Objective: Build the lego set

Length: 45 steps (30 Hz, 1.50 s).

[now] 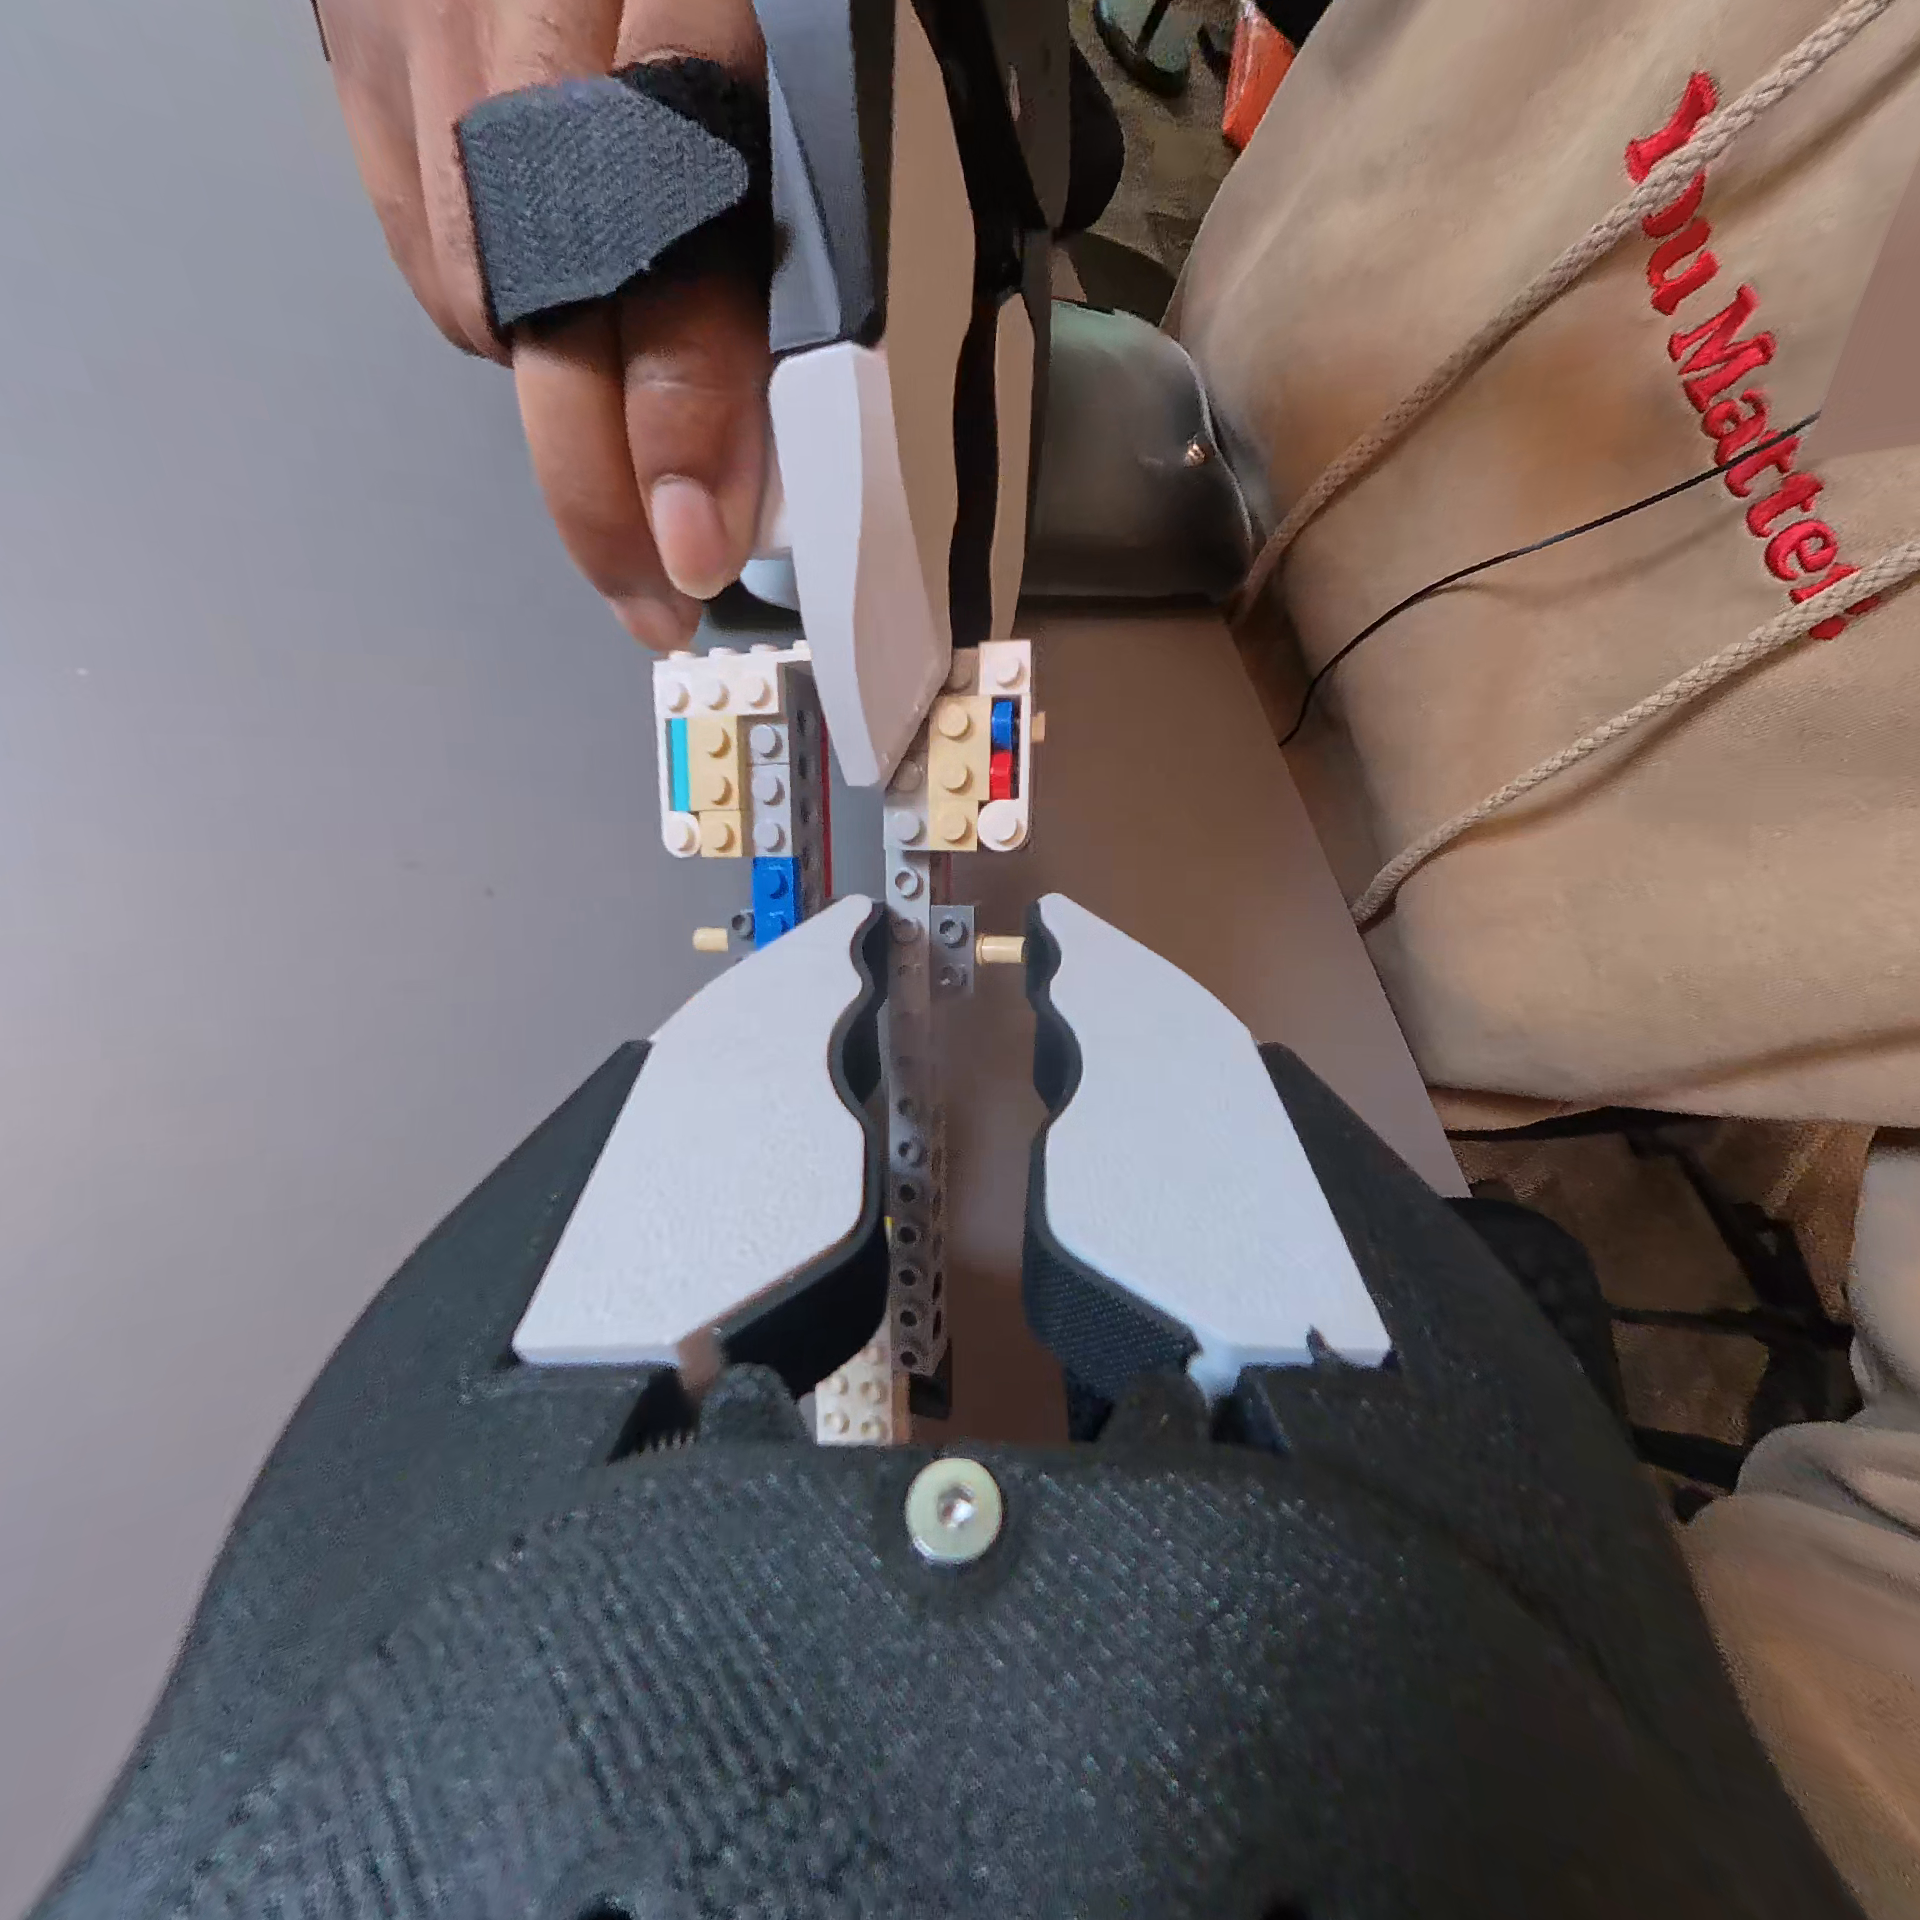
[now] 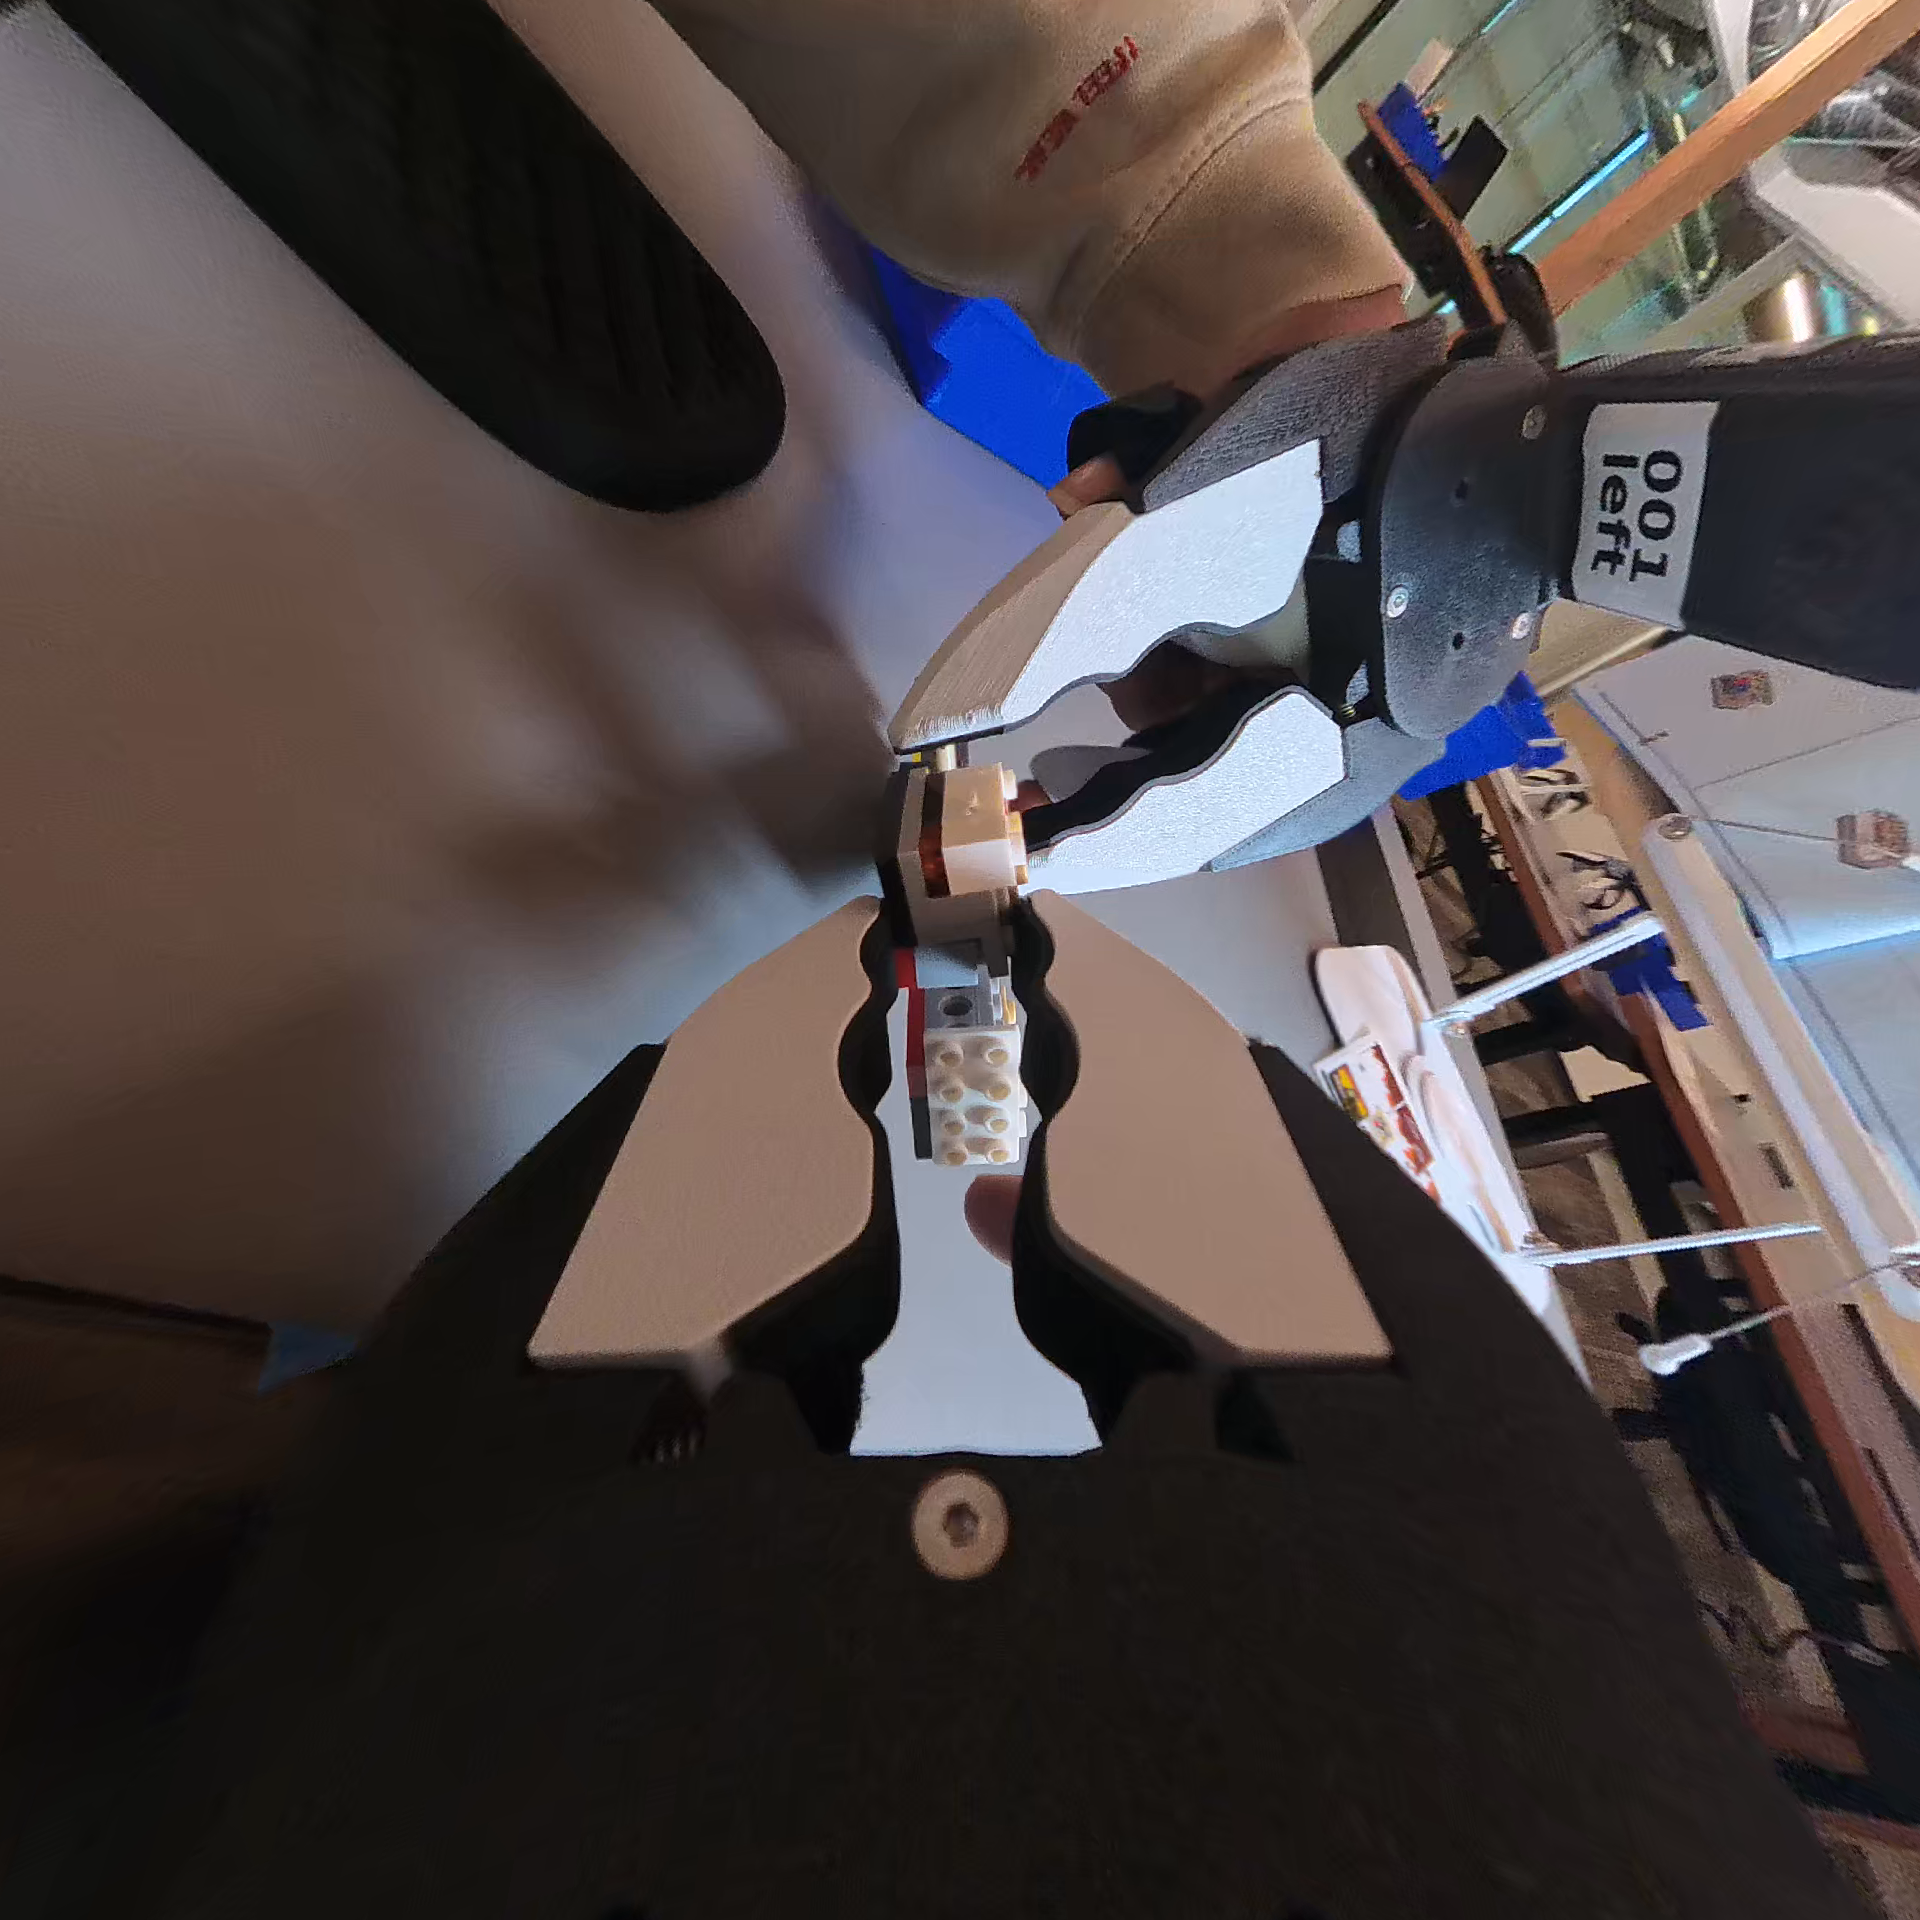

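Lego model (image 1: pixel 956 769): a long grey holed beam with white, tan, blue and red plates in two studded clusters at its far end, and short tan pins sticking out sideways. Held between both tools, with the grey table (image 1: pixel 208 727) behind it, close to the table's brown edge. Cannot tell whether any part rests on the surface.

Left gripper (image 1: pixel 951 925): clamped across the beam, one fingertip pressed against the grey side, the other against the tip of a tan pin. Seen from the right wrist view as pinching a tan-and-white block from above and below.

Right gripper (image 2: pixel 956 920): clenched on the grey part of the model just past a white studded brick (image 2: pixel 971 1081), which lies between the fingers nearer the camera. From the left wrist view, comes down from the top and reaches in between the two studded clusters.

Hand (image 1: pixel 603 364) wrapped on the right tool, a black strap (image 1: pixel 592 197) over its fingers. Beige hoodie (image 1: pixel 1507 623) with cords and red stitching just beside the table edge. Farther off in the right wrist view: a dark blurred shape (image 2: pixel 468 260), blue blocks (image 2: pixel 997 384), a printed booklet (image 2: pixel 1382 1112).
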Tool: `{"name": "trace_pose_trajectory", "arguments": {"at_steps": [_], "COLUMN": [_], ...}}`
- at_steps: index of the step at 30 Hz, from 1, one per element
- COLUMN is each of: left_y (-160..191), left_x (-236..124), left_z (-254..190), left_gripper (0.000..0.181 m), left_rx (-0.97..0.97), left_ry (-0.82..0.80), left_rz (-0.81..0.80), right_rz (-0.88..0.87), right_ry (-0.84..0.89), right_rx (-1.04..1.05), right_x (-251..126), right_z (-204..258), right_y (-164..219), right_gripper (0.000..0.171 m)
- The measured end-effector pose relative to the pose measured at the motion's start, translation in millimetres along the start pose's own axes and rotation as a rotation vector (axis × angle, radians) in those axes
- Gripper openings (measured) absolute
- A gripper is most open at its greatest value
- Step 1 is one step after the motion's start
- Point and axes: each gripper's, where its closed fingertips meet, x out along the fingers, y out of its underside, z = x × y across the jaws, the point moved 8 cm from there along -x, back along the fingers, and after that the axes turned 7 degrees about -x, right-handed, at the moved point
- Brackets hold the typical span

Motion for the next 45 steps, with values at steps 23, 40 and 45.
{"name": "trace_pose_trajectory", "arguments": {"at_steps": [23, 40, 45], "left_y": [12, 19, 16], "left_x": [2, 2, -4], "left_z": [-6, -10, -21], "left_gripper": [0.025, 0.025, 0.035], "left_rx": [0.027, 0.035, 0.071], "left_ry": [0.150, 0.173, -0.015], "left_rz": [-0.155, -0.231, -0.204], "right_rz": [-0.067, -0.066, -0.057], "right_ry": [-0.067, -0.066, -0.078], "right_rx": [0.107, 0.109, 0.174], "right_x": [-1, 2, 2], "right_z": [-2, -2, -7], "right_y": [-13, -19, -18], "right_gripper": [0.021, 0.020, 0.019]}}
